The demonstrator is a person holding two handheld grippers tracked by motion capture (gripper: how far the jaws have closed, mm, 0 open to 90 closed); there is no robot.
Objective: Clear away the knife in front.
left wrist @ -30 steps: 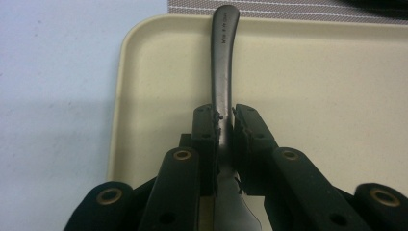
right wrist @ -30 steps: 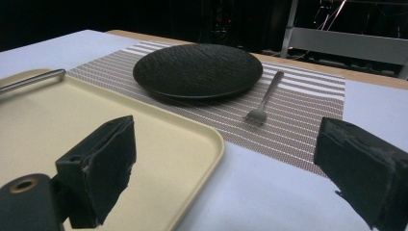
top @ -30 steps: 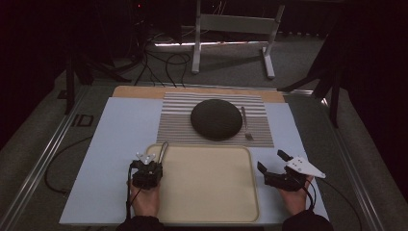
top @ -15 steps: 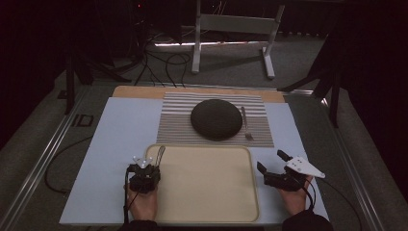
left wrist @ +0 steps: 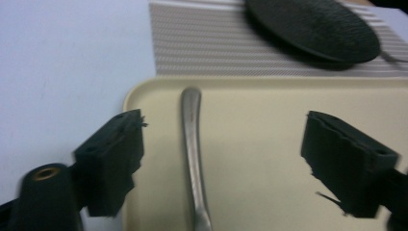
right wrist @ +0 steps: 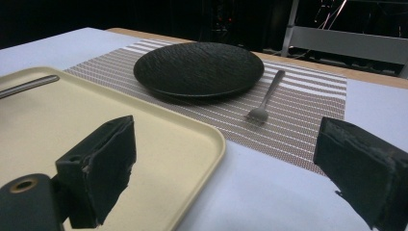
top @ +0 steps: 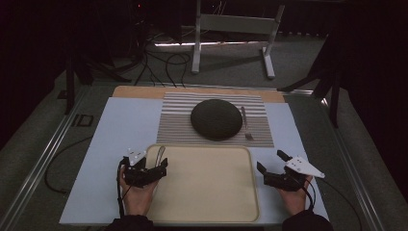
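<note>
A silver utensil [left wrist: 192, 139] lies on the cream tray [left wrist: 260, 106] near its left rim, handle end pointing away from me. My left gripper [left wrist: 223, 139] has just been opening; the handle lies between its jaws with neither pad touching it. In the high view that left gripper [top: 153, 167] sits at the tray's [top: 207, 187] left edge, over the utensil [top: 160, 153]. The right gripper [top: 271, 161] stands open over the blue mat just right of the tray, with nothing in it. Its own view shows the right gripper [right wrist: 226, 144] past the tray's corner [right wrist: 192, 139].
A black plate [top: 216, 119] rests on a striped placemat [top: 178, 125] beyond the tray, and a fork [top: 245, 122] lies right of the plate. Cables trail off the table's left and right sides. A metal stand is on the floor behind.
The left gripper's jaws have spread apart from nearly shut and let go of the utensil, which stays on the tray. The right gripper has not moved.
</note>
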